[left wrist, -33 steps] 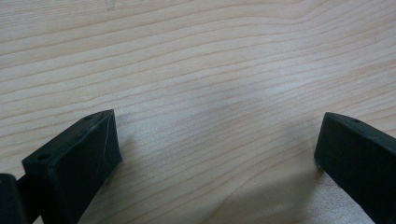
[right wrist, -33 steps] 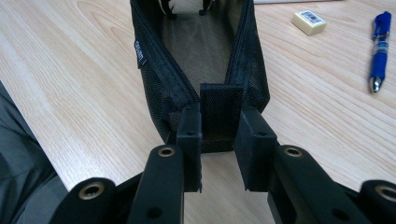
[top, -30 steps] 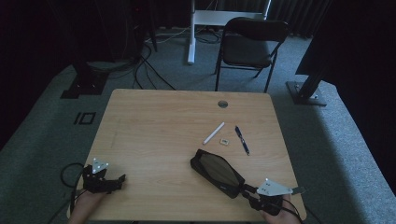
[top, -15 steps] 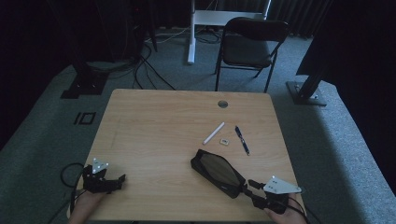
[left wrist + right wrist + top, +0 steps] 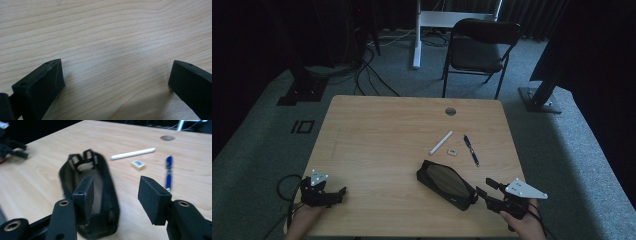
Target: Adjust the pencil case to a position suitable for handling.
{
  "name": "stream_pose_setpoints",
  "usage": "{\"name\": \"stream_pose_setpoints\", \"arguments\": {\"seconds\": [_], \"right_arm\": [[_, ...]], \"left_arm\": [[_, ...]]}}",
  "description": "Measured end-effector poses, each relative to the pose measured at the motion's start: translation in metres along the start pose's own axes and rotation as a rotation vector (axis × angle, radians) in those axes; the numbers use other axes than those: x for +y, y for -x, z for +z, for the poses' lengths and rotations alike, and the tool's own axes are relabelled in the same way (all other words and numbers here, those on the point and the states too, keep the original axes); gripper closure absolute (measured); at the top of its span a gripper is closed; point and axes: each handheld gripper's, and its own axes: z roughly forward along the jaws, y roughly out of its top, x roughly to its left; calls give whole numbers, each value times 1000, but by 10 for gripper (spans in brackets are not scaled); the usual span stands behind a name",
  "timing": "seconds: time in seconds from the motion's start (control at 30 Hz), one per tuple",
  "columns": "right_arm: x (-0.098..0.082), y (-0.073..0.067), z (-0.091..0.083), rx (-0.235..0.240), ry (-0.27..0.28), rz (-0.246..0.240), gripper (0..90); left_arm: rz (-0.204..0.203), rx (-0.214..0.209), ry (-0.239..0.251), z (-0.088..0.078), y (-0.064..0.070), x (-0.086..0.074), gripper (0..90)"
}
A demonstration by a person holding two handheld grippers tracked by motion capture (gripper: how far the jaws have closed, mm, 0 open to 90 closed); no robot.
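the black pencil case [image 5: 446,185] lies open on the table [image 5: 382,135] near the front right, its mouth gaping and nothing visible inside as far as the right gripper view shows. the white pen [image 5: 440,142], the small eraser [image 5: 453,151] and the blue pen [image 5: 471,149] lie loose on the wood just beyond it, apart from one another. judging by this, the case looks set down and opened, while the packing of all three items is not yet begun.

the right hand-held gripper [image 5: 484,191] sits just off the case's near end at the table's front edge, pointing level toward it; its jaws have just been opening and stand apart with nothing between them, the case edge lying past the left pad. the left hand-held gripper [image 5: 341,190] rests low at the front left corner, well apart from everything, jaws wide apart over bare wood
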Motion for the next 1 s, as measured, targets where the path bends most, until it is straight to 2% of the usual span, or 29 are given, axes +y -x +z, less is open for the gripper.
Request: {"name": "stream_pose_setpoints", "arguments": {"seconds": [0.27,0.4,0.5,0.6,0.73,0.9,1.0], "right_arm": [[8,17,5,-71,19,47,389],[12,29,11,-116,50,76,361],[16,36,17,-157,71,73,303],[18,42,22,-177,79,76,264],[19,48,34,-171,66,84,195],[19,57,50,-170,42,79,196],[20,65,65,-177,14,81,227]], "left_arm": [[0,0,0,0,0,0,2],[0,0,0,0,0,0,2],[0,0,0,0,0,0,2],[0,0,0,0,0,0,2],[-2,0,1,0,0,0,2],[-2,-1,1,0,0,0,2],[-2,-1,1,0,0,0,2]]}}
